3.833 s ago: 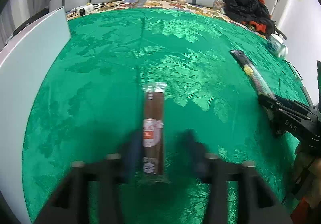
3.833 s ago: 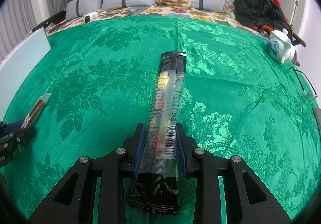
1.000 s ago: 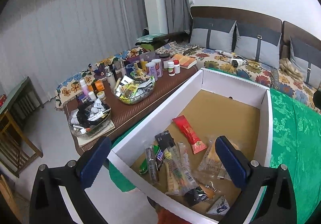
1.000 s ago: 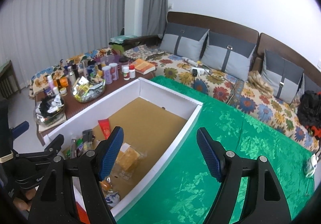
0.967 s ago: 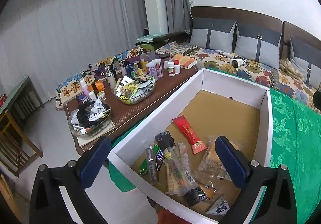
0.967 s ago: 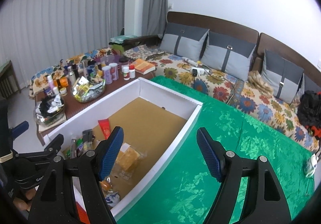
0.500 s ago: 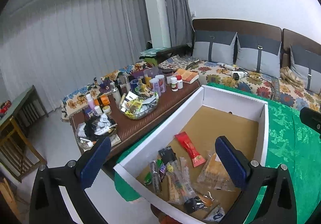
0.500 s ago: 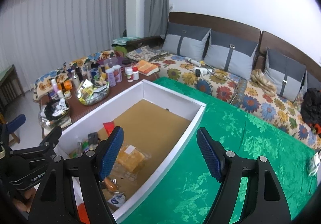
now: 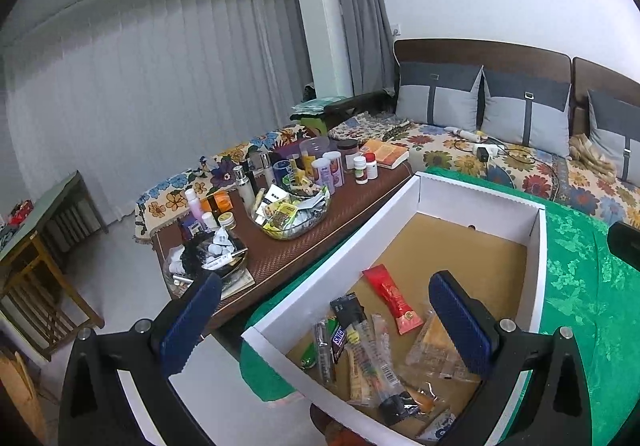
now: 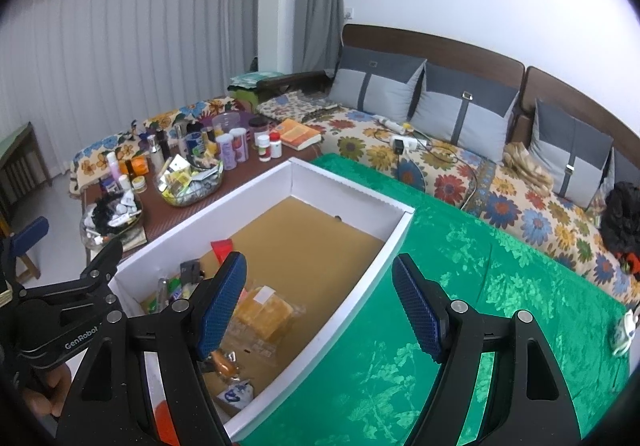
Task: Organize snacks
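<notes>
Left claw (image 9: 324, 322) jaws spread wide, empty; right claw (image 10: 320, 306) likewise, held aloft.

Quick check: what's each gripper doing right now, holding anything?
Left gripper: open, holding nothing, above the box.
Right gripper: open, holding nothing.

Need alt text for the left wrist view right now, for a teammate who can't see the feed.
The open, empty left gripper hangs above the near end of a white cardboard box where wrapped snacks are piled, including a red packet. The box sits on a green cloth; a cluttered brown table stands to its left and a sofa behind.
</notes>
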`<state>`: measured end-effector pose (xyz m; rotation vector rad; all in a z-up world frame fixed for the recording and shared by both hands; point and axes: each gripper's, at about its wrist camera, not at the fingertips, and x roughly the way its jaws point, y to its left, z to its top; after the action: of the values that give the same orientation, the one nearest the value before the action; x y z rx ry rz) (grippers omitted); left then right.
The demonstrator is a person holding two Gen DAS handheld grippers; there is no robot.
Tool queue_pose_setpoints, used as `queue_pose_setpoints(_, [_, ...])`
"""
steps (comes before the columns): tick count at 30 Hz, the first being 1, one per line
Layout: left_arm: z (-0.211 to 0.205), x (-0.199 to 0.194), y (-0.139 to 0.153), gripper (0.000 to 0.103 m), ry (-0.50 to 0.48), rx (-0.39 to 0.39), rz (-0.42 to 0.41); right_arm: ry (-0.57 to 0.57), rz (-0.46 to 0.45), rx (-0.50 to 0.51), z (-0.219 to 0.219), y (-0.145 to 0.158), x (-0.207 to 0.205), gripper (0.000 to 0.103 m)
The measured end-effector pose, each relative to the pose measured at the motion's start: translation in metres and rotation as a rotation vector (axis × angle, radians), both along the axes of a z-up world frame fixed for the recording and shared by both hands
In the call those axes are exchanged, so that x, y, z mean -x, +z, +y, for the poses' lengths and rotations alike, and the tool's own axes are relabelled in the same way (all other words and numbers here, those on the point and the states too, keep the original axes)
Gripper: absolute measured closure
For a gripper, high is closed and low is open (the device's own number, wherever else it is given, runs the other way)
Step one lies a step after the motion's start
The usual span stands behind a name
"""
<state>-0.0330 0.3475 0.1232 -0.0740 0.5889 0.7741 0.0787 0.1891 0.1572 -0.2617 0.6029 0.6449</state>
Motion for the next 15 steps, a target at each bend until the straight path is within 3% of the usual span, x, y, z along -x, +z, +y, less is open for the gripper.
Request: queue_pose_setpoints(15, [0.0, 0.0034, 0.0051, 0.0, -0.001, -0.015, 0.001, -0.004, -0.003, 0.012, 0.0015, 0.0019, 0.0019, 0.024])
